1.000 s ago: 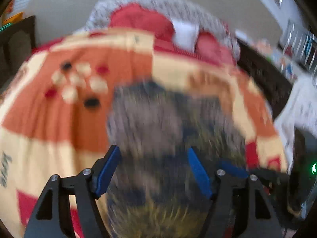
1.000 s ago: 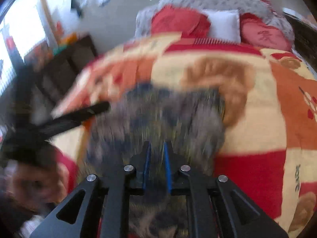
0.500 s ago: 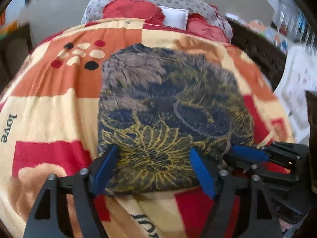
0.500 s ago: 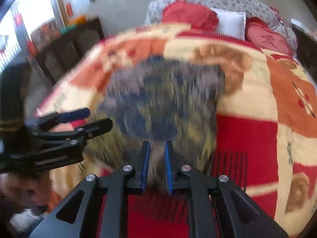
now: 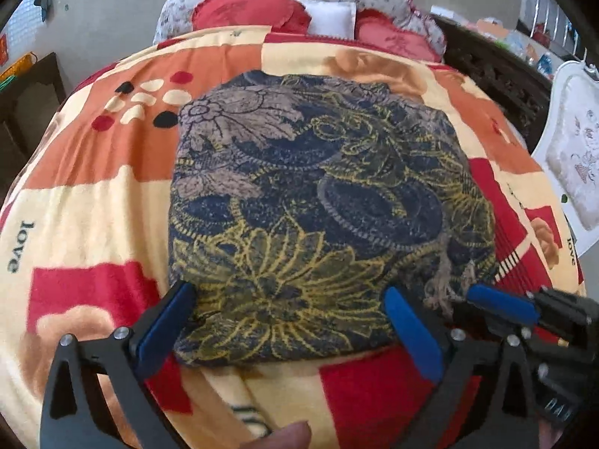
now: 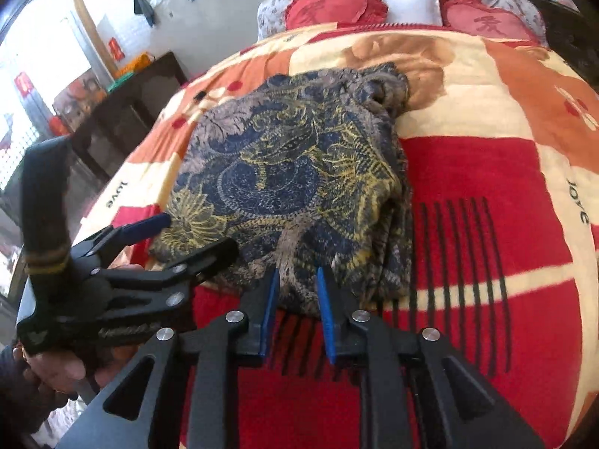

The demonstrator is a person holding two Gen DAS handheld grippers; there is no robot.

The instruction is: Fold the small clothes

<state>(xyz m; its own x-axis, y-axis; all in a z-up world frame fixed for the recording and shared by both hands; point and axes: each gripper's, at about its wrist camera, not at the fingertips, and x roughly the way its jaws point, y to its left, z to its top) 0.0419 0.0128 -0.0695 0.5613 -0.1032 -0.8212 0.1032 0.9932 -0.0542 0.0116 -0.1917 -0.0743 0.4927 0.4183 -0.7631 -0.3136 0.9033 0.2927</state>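
A bed covered by a patchwork blanket — red, orange, cream. A folded dark floral cloth lies on it — pillows at the head.

The left gripper tilts downward, its jaws spread wide and just opened further. Just beside it, the right gripper slants down too, its jaws narrowly parted and just opening; a hand grips the left tool's handle

a dark blue cloth patterned with yellow and grey flowers is laid folded flat on the bed, layered edges stacked along one side.
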